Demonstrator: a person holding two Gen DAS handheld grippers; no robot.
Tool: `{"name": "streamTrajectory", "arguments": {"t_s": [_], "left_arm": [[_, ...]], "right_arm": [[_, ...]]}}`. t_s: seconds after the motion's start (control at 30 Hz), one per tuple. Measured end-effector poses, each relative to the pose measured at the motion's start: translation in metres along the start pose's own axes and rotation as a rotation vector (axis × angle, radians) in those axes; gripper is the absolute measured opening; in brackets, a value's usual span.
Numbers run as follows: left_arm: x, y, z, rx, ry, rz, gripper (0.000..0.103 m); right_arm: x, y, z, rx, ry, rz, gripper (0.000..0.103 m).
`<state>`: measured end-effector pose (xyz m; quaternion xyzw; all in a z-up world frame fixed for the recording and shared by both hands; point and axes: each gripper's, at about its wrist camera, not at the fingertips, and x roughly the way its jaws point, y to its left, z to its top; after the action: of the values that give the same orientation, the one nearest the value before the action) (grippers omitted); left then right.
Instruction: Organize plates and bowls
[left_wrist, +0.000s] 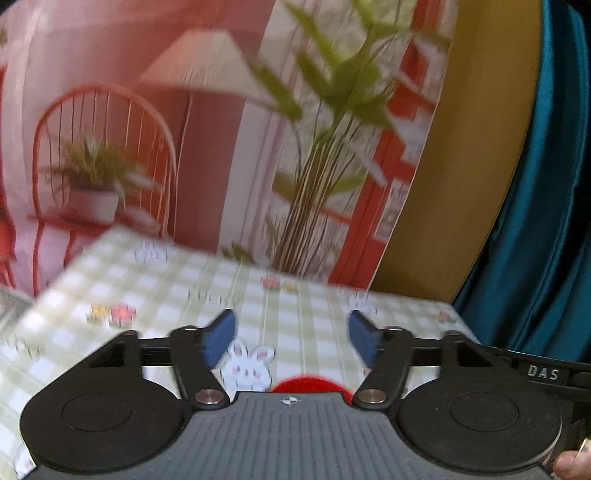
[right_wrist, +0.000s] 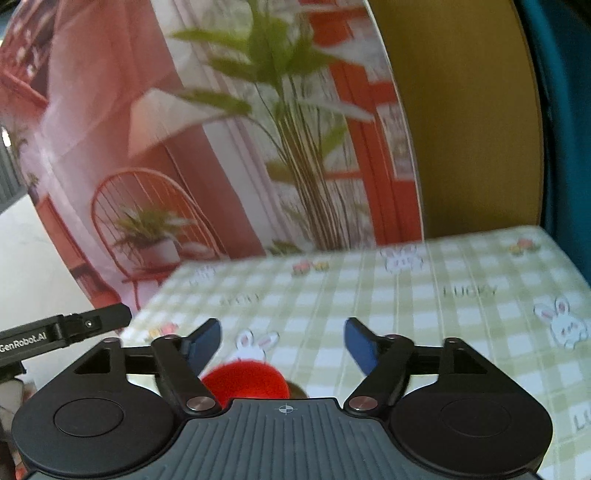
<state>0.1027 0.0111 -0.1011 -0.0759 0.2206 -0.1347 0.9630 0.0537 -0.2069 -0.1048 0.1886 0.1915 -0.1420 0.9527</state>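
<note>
A glossy red bowl (right_wrist: 245, 380), round-rimmed and smooth, sits on the tabletop (right_wrist: 424, 302) low in your right wrist view, just ahead of the gripper body and nearer the left finger than the right; blur hides its finer detail. In your left wrist view only a red arc of the same bowl (left_wrist: 306, 384) peeks above the ribbed grey housing, between the two fingers.

Your right hand-held gripper (right_wrist: 282, 339) is spread wide and holds nothing, its blue-padded fingers (right_wrist: 356, 341) hovering apart over the cloth. Your left hand-held gripper (left_wrist: 291, 334) is likewise released, blue pads splayed and nothing between them.

The tabletop wears a pale green-and-white checked cloth printed with cartoon bunnies (left_wrist: 247, 365), small flowers and the word "LUCKY".

Behind it stands a curved printed backdrop (right_wrist: 147, 129) showing a pink room, a red wire chair, a pleated lampshade and leafy potted plants, bordered by an ochre panel (left_wrist: 461, 166) and teal fabric (left_wrist: 546, 221).

At the left edge of your right wrist view, a black bar of the other gripper reads "GenRobot.AI" (right_wrist: 26, 341).
</note>
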Motion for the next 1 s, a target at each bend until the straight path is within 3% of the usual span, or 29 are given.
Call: {"name": "streamTrajectory", "arguments": {"t_s": [0.1, 0.2, 0.4, 0.6, 0.77, 1.0], "left_arm": [[-0.014, -0.009, 0.015, 0.036, -0.057, 0.013, 0.088], [-0.027, -0.018, 0.031, 0.078, -0.1, 0.028, 0.092], [-0.053, -0.032, 0.053, 0.123, -0.16, 0.078, 0.094], [-0.071, -0.034, 0.068, 0.125, -0.182, 0.061, 0.094], [-0.088, -0.048, 0.071, 0.233, -0.254, 0.154, 0.094], [-0.096, -0.046, 0.081, 0.187, -0.222, 0.161, 0.094]], "right_arm": [[-0.016, 0.007, 0.015, -0.024, -0.051, 0.006, 0.096], [-0.028, 0.016, 0.028, -0.063, -0.078, 0.003, 0.103], [-0.048, 0.03, 0.045, -0.105, -0.093, 0.003, 0.103], [-0.064, 0.042, 0.054, -0.129, -0.12, 0.001, 0.103], [-0.075, 0.049, 0.059, -0.141, -0.149, -0.01, 0.103], [-0.087, 0.05, 0.066, -0.142, -0.189, -0.043, 0.103]]}}
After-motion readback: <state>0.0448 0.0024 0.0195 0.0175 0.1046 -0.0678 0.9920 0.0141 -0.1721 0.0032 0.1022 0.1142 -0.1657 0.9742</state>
